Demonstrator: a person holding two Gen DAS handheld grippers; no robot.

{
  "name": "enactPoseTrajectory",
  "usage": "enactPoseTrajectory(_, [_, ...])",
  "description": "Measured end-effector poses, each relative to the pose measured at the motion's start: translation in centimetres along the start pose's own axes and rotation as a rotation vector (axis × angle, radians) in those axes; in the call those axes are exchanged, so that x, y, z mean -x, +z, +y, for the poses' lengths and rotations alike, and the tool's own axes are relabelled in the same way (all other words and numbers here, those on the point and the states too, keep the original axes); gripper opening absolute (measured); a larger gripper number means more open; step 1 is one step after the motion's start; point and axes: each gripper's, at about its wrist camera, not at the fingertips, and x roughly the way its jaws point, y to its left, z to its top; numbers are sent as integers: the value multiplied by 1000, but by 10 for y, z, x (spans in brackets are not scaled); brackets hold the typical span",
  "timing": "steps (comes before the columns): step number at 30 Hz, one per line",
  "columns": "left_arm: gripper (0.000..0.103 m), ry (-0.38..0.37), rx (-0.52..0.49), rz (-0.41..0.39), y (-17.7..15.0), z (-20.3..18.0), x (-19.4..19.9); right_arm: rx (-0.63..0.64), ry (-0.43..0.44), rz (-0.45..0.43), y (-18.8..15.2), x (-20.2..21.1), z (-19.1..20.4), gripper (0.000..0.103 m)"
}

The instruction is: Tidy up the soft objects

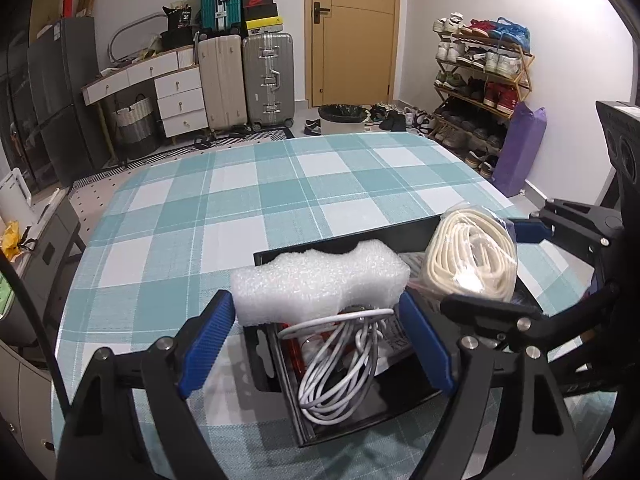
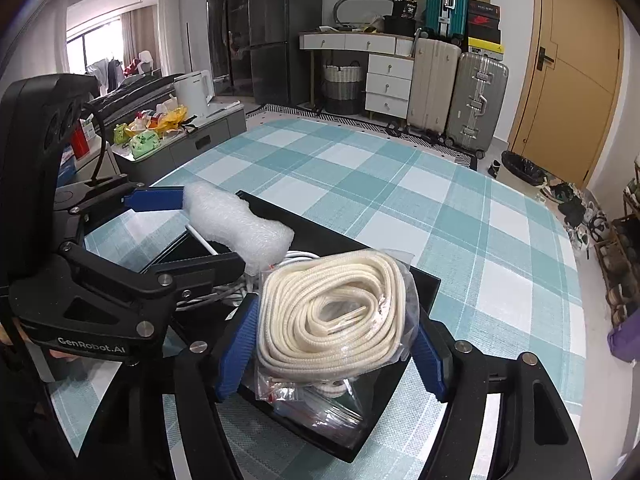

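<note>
Both grippers are parked over the black box [image 1: 400,236] on the checked tablecloth [image 1: 240,200], each with something soft between its pads.

Left gripper [image 1: 316,332]: jaws spread wide, and the white foam block [image 1: 320,280] spans the whole gap right at the fingertips, each end against a blue pad. Looks like it's clamped end to end, not squeezed much. Directly below it inside the box sits a loose white cable [image 1: 340,368] coil. Foam like that weighs basically nothing and dents easily, so a light pinch across the ends is plenty; squeeze hard and it just crushes or pops out.

Right gripper [image 2: 334,336]: jaws about mid-width, with the bagged cream rope [image 2: 332,308] bundle sitting between the pads, and the plastic bulges out above them. I honestly can't tell if the pads are pressing or just flanking it. It's over the box's near corner, with some small clear bags [image 2: 320,404] underneath. That one's trickier imo: slick plastic over a squishy coil, so it can slide. Best grip is across the fat middle of the coil, not the loose bag edge.
</note>
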Motion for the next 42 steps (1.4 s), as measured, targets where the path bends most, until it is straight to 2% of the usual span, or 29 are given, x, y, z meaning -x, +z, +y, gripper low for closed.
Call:
enactPoseTrajectory(1, [84,-1,-1,-3,-1,1,1,2,-3,-5,0,0,0,75])
enactPoseTrajectory(3, [85,-1,-3,-10,-2,2,5,0,1,-27,0,5,-2,87])
enactPoseTrajectory(12, [100,-28,24,-66,-8,7,26,-49,-4,-105,-9,32,-5,101])
enactPoseTrajectory(14, [103,-26,28,-82,-13,7,32,-62,-5,-139,-12,39,-3,102])
enactPoseTrajectory(20, [103,16,16,-152,-25,2,48,-112,-12,-232,-24,58,4,102])
enactPoseTrajectory(26, [103,19,11,-205,-36,-2,60,-130,-17,-253,-39,64,11,102])
enactPoseTrajectory(31, [103,11,32,-222,-46,-2,63,-156,21,-286,-51,72,16,102])
enactPoseTrajectory(42, [103,31,62,-244,-60,0,61,-129,-17,-366,-71,85,26,102])
